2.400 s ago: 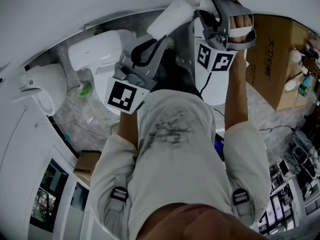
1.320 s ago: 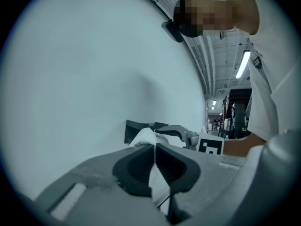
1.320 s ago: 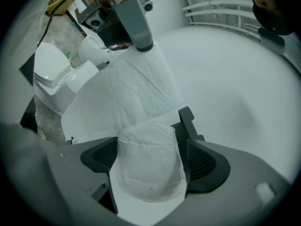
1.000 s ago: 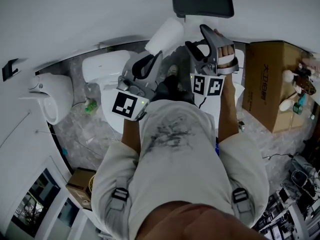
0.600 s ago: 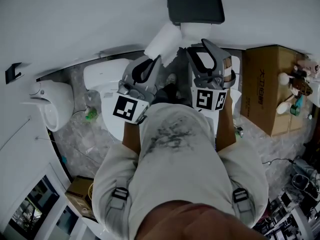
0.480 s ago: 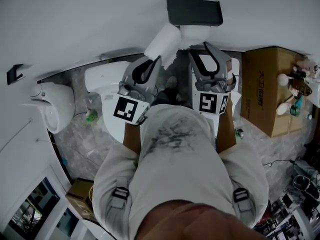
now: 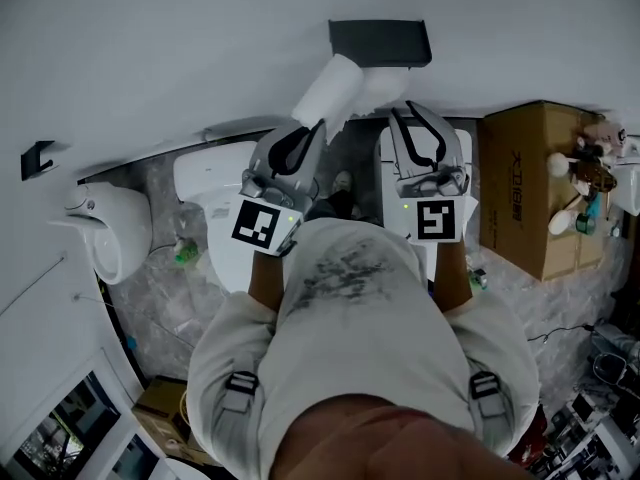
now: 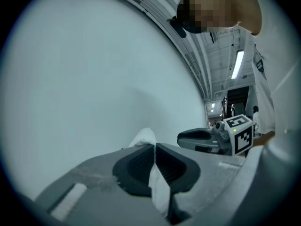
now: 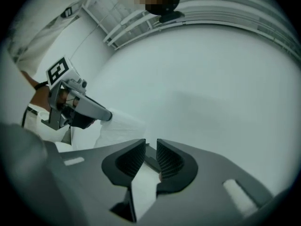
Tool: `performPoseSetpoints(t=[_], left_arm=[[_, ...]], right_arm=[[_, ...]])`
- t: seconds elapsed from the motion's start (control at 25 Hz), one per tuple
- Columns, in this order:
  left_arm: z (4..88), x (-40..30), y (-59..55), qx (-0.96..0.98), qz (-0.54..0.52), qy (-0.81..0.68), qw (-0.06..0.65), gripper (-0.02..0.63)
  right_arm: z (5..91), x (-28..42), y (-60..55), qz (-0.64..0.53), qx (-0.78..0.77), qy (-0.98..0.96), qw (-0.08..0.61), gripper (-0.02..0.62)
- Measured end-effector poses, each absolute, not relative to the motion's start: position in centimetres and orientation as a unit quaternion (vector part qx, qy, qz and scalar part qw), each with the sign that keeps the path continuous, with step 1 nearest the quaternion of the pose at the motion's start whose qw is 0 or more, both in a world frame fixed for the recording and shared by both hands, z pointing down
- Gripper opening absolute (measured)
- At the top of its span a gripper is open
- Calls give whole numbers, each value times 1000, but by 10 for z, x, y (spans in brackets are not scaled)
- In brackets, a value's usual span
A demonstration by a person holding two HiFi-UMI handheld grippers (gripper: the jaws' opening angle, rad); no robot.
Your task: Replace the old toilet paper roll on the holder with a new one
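Observation:
A black paper holder (image 7: 380,41) is fixed on the white wall, with a white wad of paper (image 7: 385,80) just under it. A new white roll (image 7: 327,90) hangs tilted left of that wad. My left gripper (image 7: 318,123) is shut on the roll's paper, and a sheet shows pinched between its pads (image 8: 154,147). My right gripper (image 7: 408,106) is level below the holder, to the right of the roll. Its jaws are closing, with a narrow gap left (image 9: 150,147). A dark strip shows in that gap. The roll (image 9: 120,126) and the left gripper (image 9: 104,115) show at the left of the right gripper view.
A white toilet (image 7: 222,173) stands below left and another white fixture (image 7: 110,230) further left. A cardboard box (image 7: 520,183) with small items on it sits right. A white unit (image 7: 425,173) is under my right gripper. A black hook (image 7: 36,158) is on the wall.
Both grippers have risen toward the holder, the roll going up with the left one. The right gripper has rolled so its marker cube faces the head camera, and its jaws have narrowed.

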State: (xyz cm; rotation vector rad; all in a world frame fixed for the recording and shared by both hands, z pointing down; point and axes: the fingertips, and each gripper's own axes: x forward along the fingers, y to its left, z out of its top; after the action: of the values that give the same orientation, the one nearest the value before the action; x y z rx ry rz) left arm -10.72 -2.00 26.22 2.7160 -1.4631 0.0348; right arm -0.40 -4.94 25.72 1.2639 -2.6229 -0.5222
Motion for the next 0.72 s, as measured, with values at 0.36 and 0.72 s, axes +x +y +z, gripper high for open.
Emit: performPoseSetpoints(t=[0.36, 0.72], left_arm=[[260, -104, -18, 880, 14, -473, 26, 15], [266, -92, -14, 886, 20, -463, 30, 15]], right_arm=[[255, 8, -40, -106, 425, -897, 52, 3], [257, 10, -30, -82, 414, -906, 39, 2]])
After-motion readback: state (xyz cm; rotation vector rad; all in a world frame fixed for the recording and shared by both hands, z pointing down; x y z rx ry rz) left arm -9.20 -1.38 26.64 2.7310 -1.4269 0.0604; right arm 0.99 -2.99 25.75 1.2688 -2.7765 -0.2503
